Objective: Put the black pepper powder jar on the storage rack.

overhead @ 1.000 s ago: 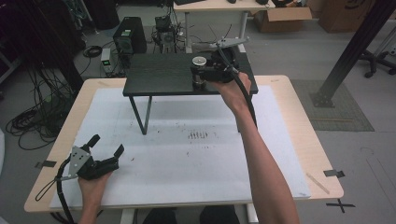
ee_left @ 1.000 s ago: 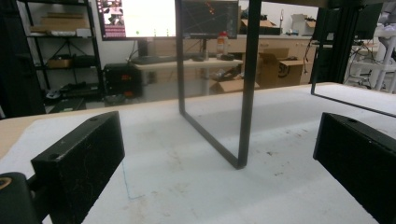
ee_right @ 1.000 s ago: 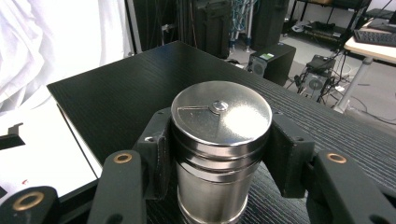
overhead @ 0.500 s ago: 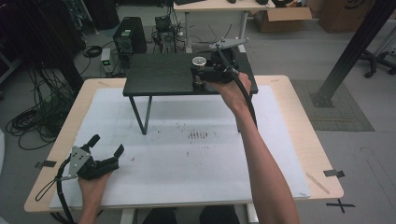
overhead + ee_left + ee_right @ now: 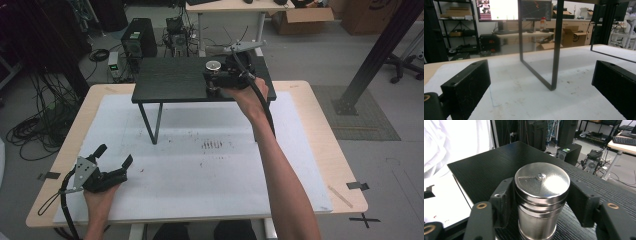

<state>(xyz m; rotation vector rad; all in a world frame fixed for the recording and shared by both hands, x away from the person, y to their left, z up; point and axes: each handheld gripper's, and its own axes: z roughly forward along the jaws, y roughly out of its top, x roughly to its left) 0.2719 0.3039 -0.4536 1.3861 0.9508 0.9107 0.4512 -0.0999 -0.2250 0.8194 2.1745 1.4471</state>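
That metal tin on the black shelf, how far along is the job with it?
Done: the metal tin stands upright on the black shelf. In hand: the right gripper has just been opening, with the tin between its fingers. Left: pulling that gripper away. The left gripper rests open on the table.

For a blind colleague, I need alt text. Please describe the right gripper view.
A shiny metal canister with a flat lid stands upright on a black raised shelf, between the two black jaws of the right gripper, which have just been opening. The left jaw is at its side and a small gap shows at the right one. Cables and equipment lie on the floor behind.
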